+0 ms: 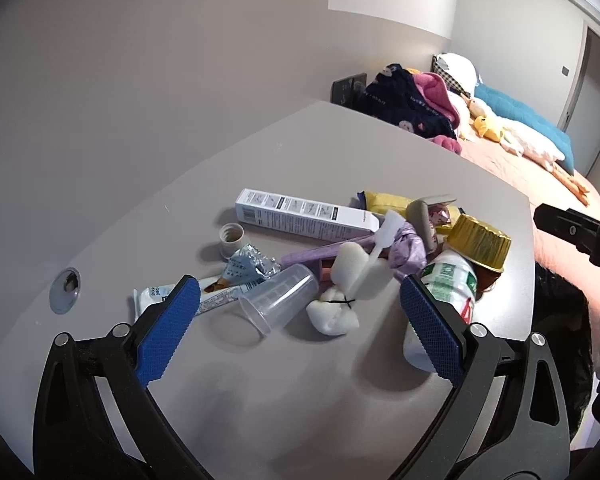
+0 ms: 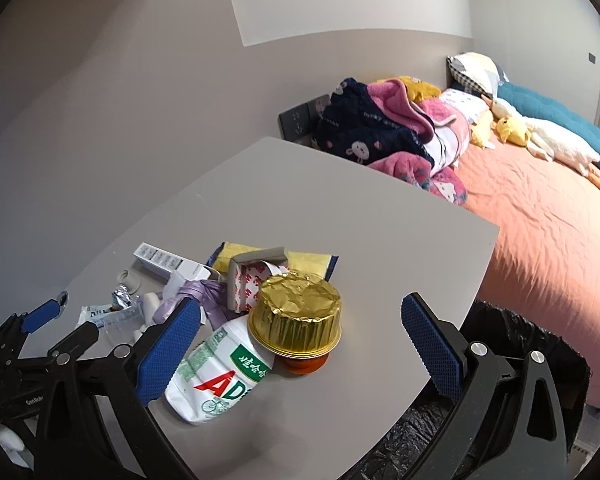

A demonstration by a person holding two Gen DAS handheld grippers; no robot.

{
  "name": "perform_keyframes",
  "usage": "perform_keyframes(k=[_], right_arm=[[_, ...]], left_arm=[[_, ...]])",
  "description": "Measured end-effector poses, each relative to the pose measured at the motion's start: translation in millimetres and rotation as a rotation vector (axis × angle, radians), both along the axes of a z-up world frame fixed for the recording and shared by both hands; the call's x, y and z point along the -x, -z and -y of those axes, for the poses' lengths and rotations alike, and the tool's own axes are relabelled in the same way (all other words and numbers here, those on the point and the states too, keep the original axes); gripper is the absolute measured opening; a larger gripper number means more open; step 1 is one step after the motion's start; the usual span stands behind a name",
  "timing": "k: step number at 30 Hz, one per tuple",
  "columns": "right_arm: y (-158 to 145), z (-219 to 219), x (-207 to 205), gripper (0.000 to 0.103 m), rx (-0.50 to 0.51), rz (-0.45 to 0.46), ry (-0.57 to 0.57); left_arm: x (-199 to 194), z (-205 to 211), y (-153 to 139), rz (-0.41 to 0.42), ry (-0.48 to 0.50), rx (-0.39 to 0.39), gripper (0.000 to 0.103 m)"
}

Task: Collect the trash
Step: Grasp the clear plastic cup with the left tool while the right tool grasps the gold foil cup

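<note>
A pile of trash lies on the grey table (image 1: 308, 400). In the left wrist view it holds a clear plastic cup (image 1: 278, 302), a white foam piece (image 1: 360, 274), a long white box (image 1: 304, 216), a bottle cap (image 1: 231, 237), a purple wrapper (image 1: 404, 246), a white bottle (image 1: 448, 300) and a gold foil cup (image 1: 478, 242). My left gripper (image 1: 300, 336) is open, hovering just before the cup. My right gripper (image 2: 300, 352) is open around the gold foil cup (image 2: 296, 320), which rests on the white bottle (image 2: 216, 372). The left gripper (image 2: 44, 320) shows at the left of the right wrist view.
A black bin bag (image 2: 500, 360) sits below the table's right edge. A bed with an orange cover (image 2: 540, 232), clothes (image 2: 380, 128) and plush toys stands beyond. A round cable hole (image 1: 65, 290) is in the table at left. A grey wall is behind.
</note>
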State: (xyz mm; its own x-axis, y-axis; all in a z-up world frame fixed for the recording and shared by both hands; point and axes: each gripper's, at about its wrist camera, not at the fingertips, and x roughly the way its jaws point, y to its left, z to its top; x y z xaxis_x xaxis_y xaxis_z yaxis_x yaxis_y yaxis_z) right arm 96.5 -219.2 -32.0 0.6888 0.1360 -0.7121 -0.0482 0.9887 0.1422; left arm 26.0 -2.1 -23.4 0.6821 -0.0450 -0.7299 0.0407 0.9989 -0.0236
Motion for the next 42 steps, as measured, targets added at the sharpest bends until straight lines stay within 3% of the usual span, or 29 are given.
perform_keyframes(k=[6,19,26,28,31,33,42], right_arm=[[15.9,3.1,-12.1,0.096,-0.009,-0.050,0.016],[52.6,-2.5,-48.4,0.095,-0.034,-0.145,0.029],[67.3,-4.4,-60.6,0.095,-0.037,-0.173,0.047],[70.6,-3.9,-62.9,0.094,-0.040,-0.181,0.048],[74.1,-2.5,-66.7,0.073,-0.074,-0.199,0.034],[74.4,-1.5,-66.8,0.074,-0.091,-0.202,0.029],[52.1,5.5,-57.9,0.074,-0.129,-0.137,0.038]], left_arm=[[-15.2,-8.7,19.4,-0.054,0.002,0.004,0.077],[-42.0,-22.7,49.6,-0.124,0.009,-0.018,0.076],[-50.1,-26.3,67.1,-0.171,0.033,0.008,0.067],[-49.6,-26.9,69.9,-0.174,0.039,0.018,0.060],[-49.6,-28.8,75.3,-0.189,0.053,0.048,0.047],[-47.5,-29.4,77.0,-0.190,0.054,0.057,0.038],[-30.7,-35.8,55.4,-0.128,0.040,0.082,0.038]])
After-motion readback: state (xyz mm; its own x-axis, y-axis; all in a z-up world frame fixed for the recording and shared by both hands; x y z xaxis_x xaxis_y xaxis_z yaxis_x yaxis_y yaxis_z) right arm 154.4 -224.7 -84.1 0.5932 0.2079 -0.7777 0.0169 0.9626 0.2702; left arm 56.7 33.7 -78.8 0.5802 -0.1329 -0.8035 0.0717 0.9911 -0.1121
